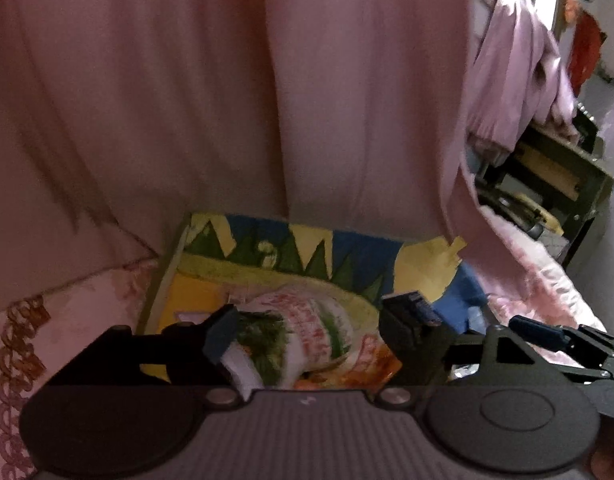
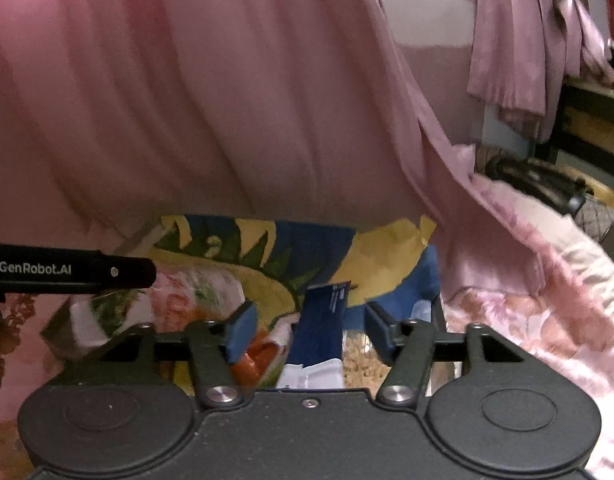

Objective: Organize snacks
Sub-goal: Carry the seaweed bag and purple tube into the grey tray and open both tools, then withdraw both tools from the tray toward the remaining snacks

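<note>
The left gripper [image 1: 311, 332] stands open around a crinkly white snack bag with red and green print [image 1: 295, 336], lying on the colourful painted board [image 1: 243, 276]. The right gripper [image 2: 307, 330] gapes around a dark blue packet [image 2: 321, 328]. Slippery film could squirt free if either one closes off-centre.

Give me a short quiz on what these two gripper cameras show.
1. True or false: the right gripper's fingers are pressed together.
2. What sits between the left gripper's fingers? A) a white-and-green snack bag B) a banana C) a cup
3. Fill in: the curtain hanging behind the snacks is ___.
Key: 1 false, they stand apart; 2 A; 3 pink.
</note>
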A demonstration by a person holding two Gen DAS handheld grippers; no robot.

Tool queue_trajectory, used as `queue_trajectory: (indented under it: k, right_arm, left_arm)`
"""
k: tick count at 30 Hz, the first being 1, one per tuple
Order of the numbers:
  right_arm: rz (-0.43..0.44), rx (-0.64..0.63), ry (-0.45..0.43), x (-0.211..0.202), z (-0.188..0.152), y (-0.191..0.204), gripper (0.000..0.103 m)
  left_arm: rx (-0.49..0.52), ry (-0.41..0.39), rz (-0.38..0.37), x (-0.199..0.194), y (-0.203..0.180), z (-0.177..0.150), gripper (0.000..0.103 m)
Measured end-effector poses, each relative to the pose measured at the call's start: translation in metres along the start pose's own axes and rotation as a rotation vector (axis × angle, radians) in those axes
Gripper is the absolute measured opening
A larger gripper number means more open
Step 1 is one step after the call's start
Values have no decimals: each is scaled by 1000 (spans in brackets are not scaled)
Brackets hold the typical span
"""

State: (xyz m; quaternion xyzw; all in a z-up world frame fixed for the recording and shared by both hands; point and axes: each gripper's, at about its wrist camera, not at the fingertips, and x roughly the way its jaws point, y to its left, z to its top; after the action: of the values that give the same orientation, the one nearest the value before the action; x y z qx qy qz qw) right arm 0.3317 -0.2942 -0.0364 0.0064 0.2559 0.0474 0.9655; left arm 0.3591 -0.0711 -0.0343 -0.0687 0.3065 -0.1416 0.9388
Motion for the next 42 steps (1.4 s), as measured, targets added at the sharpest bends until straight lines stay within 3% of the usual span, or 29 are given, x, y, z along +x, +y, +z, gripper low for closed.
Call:
queue_trajectory:
  k: [8, 13, 24, 38, 42]
  right_arm:
    - [17, -15, -126, -56, 12, 2, 91]
    - [75, -35, -184, -91, 13, 6, 101]
    - [179, -124, -211, -158, -3, 25, 102]
    - [311, -251, -80, -191, -41, 51, 102]
    - [308, -274, -54, -191, -48, 54, 102]
  left_arm:
    - [35, -131, 37, -59, -8, 9, 102]
    - [55, -169, 71, -102, -6, 0, 103]
    - [77, -160, 170, -180, 11, -43, 103]
    - [66, 21, 214, -211, 23, -89, 103]
    - [66, 82, 214, -208, 24, -97, 103]
